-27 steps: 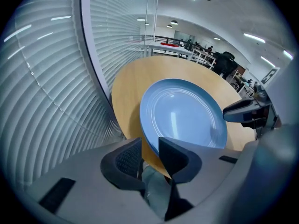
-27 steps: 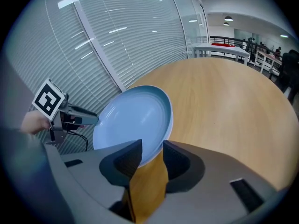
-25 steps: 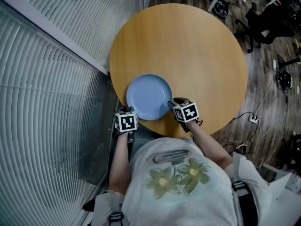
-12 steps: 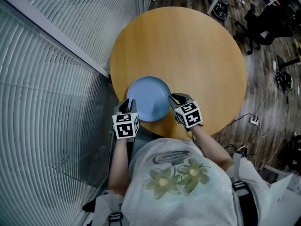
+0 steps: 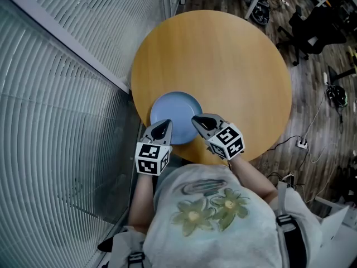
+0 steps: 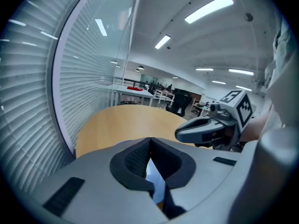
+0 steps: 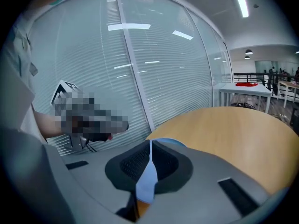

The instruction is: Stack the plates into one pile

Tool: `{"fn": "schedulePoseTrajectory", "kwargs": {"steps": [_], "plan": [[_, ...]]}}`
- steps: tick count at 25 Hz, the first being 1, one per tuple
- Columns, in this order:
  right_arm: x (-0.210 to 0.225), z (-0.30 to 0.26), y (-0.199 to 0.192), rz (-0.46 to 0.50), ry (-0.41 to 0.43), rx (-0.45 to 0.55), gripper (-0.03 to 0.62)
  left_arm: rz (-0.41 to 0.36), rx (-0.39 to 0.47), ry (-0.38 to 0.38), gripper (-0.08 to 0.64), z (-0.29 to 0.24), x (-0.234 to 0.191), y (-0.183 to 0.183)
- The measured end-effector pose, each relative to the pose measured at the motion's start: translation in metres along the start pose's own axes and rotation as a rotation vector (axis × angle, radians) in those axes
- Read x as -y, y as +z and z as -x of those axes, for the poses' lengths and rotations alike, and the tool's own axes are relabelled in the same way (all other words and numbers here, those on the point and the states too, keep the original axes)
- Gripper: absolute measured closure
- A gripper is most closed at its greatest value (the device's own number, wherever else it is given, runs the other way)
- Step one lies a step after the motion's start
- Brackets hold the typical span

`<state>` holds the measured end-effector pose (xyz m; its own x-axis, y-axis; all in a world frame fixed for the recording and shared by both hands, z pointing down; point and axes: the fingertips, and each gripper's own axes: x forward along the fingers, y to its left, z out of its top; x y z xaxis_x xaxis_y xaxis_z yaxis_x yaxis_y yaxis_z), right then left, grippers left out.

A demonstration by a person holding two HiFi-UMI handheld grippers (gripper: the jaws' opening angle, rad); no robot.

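A light blue plate (image 5: 175,111) lies flat on the round wooden table (image 5: 223,60), near its front left edge. My left gripper (image 5: 167,125) hovers above the plate's near left rim, and my right gripper (image 5: 196,120) above its near right rim. Both have just been closing and now stand shut with nothing between the jaws. In the left gripper view the tips meet (image 6: 150,139) and a sliver of plate (image 6: 154,183) shows beneath them. The right gripper view shows the same: closed tips (image 7: 150,142) with the plate (image 7: 145,178) below.
A wall of glass with slatted blinds (image 5: 61,94) runs close along the table's left side. Chairs and cables (image 5: 312,27) stand on the dark wood floor at the right. The person's body (image 5: 217,216) is right at the table's near edge.
Both grippers have lifted off the plate's near rim, tipped more level and closed their jaws. The plate stays flat on the table.
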<state>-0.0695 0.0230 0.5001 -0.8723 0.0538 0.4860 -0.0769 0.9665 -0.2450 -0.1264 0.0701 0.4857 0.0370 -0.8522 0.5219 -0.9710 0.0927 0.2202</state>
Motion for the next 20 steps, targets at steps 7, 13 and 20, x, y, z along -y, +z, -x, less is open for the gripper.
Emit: {"fn": "schedulePoseTrajectory", "kwargs": {"steps": [7,13,20], "plan": [[-0.028,-0.001,0.016,0.049,0.065,0.025,0.549,0.007,0.024,-0.083,0.541,0.007,0.014,0.011],[-0.042,0.000,0.018,0.076,0.093,0.025,0.551,-0.013,0.028,-0.090,0.541,0.010,0.021,0.014],[-0.040,0.000,0.010,0.079,0.080,0.032,0.551,-0.021,0.018,-0.090,0.541,0.003,0.025,0.003]]}}
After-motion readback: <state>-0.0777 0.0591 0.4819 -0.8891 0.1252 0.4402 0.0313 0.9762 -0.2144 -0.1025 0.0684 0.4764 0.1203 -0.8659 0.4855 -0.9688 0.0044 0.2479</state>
